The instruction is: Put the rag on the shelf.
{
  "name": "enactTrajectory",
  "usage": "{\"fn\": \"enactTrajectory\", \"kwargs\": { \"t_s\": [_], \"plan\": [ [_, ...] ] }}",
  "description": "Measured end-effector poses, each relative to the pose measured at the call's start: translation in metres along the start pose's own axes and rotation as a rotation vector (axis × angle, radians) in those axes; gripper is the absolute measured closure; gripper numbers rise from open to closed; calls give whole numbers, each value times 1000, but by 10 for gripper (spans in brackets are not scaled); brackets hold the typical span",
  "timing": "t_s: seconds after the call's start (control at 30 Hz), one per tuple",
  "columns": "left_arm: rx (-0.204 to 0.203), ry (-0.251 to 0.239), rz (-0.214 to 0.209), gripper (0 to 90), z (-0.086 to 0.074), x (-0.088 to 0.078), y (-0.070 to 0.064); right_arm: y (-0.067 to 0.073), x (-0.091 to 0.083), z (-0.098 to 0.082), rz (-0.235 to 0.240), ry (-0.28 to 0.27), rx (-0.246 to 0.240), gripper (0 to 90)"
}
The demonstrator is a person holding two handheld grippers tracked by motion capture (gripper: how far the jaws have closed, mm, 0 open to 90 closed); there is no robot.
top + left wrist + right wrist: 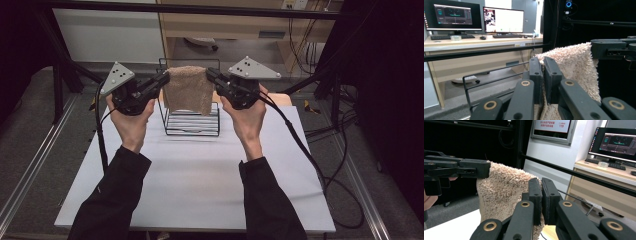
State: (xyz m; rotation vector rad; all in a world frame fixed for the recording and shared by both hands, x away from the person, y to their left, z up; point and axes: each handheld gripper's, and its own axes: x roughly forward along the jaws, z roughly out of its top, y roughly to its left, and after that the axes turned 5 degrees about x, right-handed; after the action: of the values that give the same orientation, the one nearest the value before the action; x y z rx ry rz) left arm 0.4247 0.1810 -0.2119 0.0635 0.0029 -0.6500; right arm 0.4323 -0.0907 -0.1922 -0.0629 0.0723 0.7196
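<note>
From above, the left claw (162,80) and right claw (212,76) each pinch a top corner of the beige towel (188,91), spreading it above the wire rack (192,122) on the desk (195,170), likely for draping. The left gripper view shows jaws clamped on pile. The right gripper view shows the same grip.

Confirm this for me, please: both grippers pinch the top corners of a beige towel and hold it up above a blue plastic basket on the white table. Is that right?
Not quite. The thing under the towel is a black wire rack, not a blue plastic basket, as the high view shows. The rest holds: the left gripper and the right gripper each pinch a top corner of the beige towel and hold it up above the white table.
</note>
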Motion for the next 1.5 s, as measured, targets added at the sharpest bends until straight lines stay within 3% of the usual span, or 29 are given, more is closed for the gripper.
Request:
{"fn": "enactTrajectory", "kwargs": {
  "t_s": [0.4,0.87,1.23,1.5],
  "plan": [
    [26,8,25,854,17,15,12,-11,17,10,-11,-29,11,870],
    [29,20,52,854,34,38,30,-27,40,25,-32,-51,13,870],
    [6,8,51,855,40,53,42,-38,55,33,-51,-61,4,870],
    [50,10,73,854,48,61,47,-48,68,37,-62,-67,13,870]
  ]
}}
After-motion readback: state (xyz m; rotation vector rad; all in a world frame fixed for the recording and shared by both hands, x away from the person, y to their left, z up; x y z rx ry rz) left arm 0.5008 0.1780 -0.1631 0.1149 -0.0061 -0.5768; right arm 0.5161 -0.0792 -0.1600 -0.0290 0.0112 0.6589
